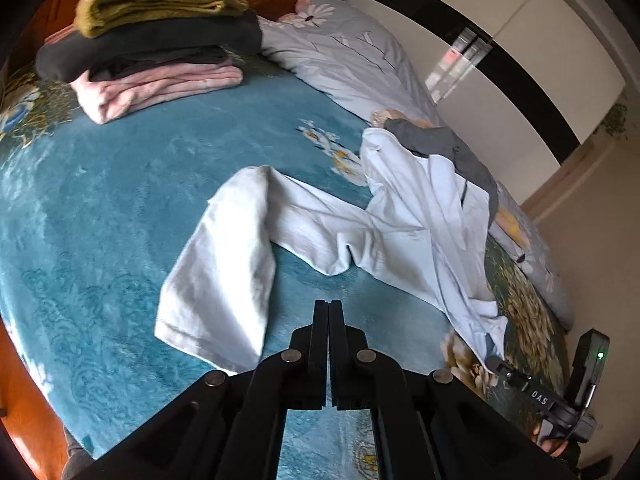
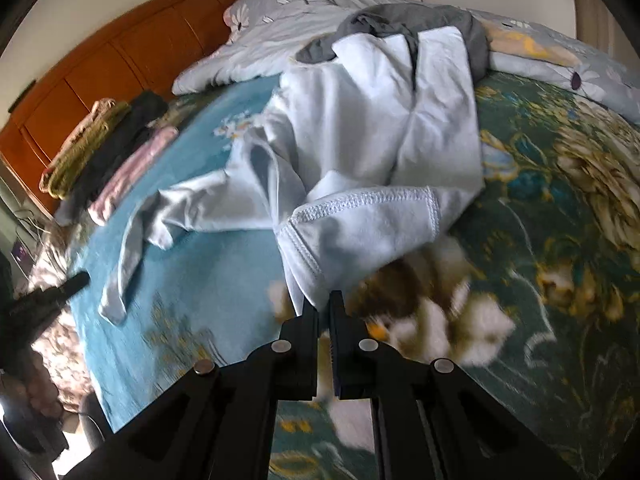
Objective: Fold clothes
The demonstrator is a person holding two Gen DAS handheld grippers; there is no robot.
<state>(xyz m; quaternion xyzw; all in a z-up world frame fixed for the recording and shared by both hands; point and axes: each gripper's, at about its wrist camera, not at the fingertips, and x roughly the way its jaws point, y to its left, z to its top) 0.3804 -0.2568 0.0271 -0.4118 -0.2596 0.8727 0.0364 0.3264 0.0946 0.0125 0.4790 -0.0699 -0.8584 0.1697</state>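
on bed (image 1: 100,208): white trousers (image 1: 320,236), unfolded

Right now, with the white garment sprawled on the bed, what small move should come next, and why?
Probably the left gripper should open its fingers and reach for the nearer end of the white garment. It is shut and holds nothing, while the right gripper, also shut, sits at the garment's stitched hem. The garment lies crumpled, partly under a grey garment, so it needs spreading first.

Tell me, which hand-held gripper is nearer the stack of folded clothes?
Left. The left hand-held gripper hovers shut beside the white garment, with the folded stack straight ahead across the blanket. The right hand-held gripper sits at the garment's opposite end, farther away.
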